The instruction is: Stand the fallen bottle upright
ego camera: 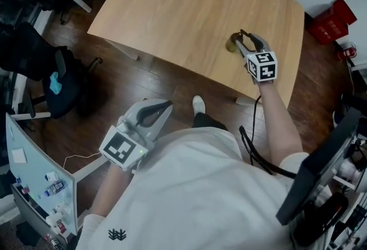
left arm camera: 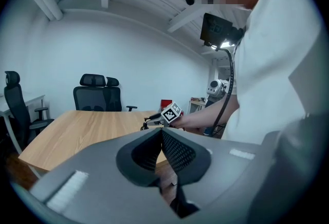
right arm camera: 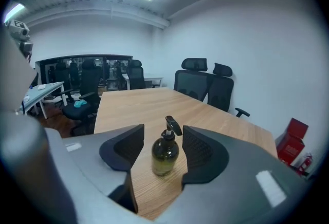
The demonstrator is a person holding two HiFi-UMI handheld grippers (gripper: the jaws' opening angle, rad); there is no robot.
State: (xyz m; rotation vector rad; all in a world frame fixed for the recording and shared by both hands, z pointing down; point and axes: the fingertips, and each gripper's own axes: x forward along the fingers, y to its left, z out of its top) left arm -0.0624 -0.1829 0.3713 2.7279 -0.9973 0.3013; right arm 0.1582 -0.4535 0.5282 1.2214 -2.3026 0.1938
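A dark green pump bottle (right arm camera: 165,153) stands upright on the wooden table (right arm camera: 133,105), near its front right edge. My right gripper (right arm camera: 163,134) is open, with a jaw on either side of the bottle and a gap showing between each pad and the glass. In the head view the bottle (ego camera: 233,43) peeks out just left of the right gripper (ego camera: 243,38). My left gripper (ego camera: 165,107) hangs off the table in front of my body, over the floor. Its jaws meet at the tips, so the left gripper (left arm camera: 159,133) is shut on nothing.
Two black office chairs (right arm camera: 205,89) stand at the table's far side. Another black chair (ego camera: 57,85) sits on the dark floor at the left. A red box (ego camera: 331,20) lies beyond the table's right end. A monitor arm (ego camera: 321,168) is close at my right.
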